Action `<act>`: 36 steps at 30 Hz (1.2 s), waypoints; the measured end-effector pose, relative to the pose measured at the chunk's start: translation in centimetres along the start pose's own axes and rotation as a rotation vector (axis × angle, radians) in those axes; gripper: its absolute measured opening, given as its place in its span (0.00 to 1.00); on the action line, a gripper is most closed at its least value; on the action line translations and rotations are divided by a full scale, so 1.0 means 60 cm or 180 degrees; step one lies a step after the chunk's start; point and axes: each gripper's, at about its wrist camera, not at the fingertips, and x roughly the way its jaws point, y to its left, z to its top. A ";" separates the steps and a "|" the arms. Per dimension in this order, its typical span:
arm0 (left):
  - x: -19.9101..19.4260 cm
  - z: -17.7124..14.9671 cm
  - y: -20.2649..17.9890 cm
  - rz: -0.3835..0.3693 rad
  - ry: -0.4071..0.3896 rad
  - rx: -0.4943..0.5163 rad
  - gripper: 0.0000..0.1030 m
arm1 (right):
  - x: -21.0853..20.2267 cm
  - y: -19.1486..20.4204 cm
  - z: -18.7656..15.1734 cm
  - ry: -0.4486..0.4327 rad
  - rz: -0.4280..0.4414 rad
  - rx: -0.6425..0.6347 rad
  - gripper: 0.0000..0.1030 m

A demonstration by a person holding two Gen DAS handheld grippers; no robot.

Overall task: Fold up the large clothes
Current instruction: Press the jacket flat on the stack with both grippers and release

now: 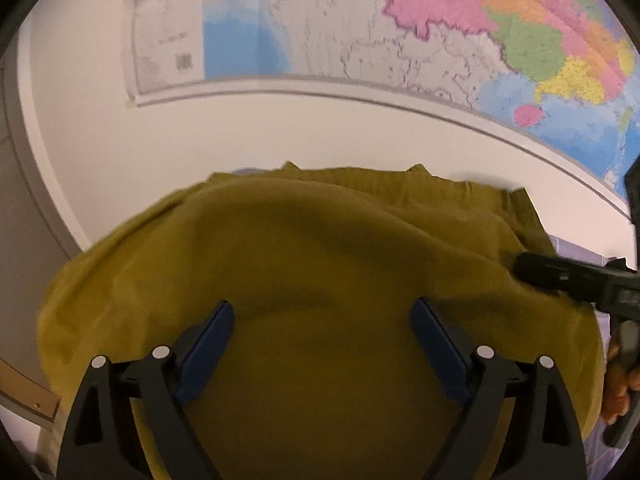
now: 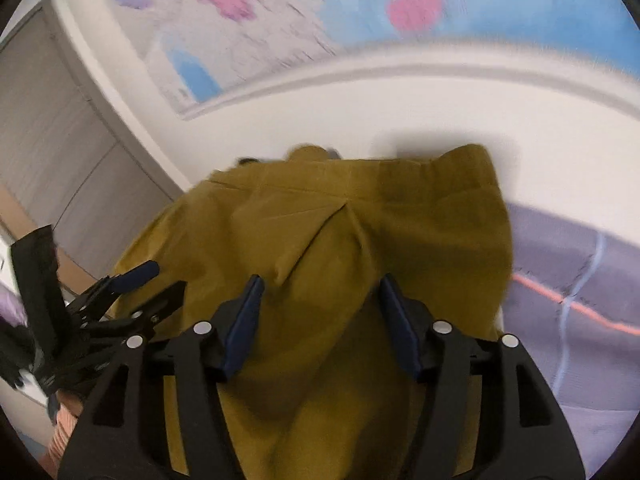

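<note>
Garment: one mustard-yellow cloth garment [image 1: 320, 264] – lies spread on the lilac bedcover [image 2: 568, 248], its far edge against the white wall [image 1: 240, 128]
Left gripper [image 1: 322, 312]: jaws apart above the cloth, nothing pinched
Right gripper [image 2: 320, 292]: jaws apart over a fold – pads not pressing
Grippers counted: two
Wall map [image 1: 440, 20]: one, coloured, above the garment

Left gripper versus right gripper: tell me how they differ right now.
The left gripper has its jaws spread wider than the right gripper. The left gripper faces smooth mustard garment; the right gripper faces a seamed fold near the waistband. The right wrist view is more blurred than the left. Both have blue pads, stand open, and clamp no cloth.
</note>
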 end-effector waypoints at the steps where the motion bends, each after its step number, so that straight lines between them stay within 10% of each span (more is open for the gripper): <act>1: -0.011 -0.006 0.001 -0.0032 -0.0044 0.0006 0.84 | -0.020 0.007 -0.006 -0.0075 0.0015 -0.0089 0.58; 13: -0.077 -0.103 0.020 -0.0202 -0.0258 0.0020 0.83 | -0.069 0.040 -0.172 -0.0196 -0.0156 -0.0613 0.55; 36: -0.107 -0.152 -0.053 -0.0018 -0.0274 0.0115 0.79 | -0.089 0.076 -0.222 -0.0321 -0.0283 -0.0575 0.66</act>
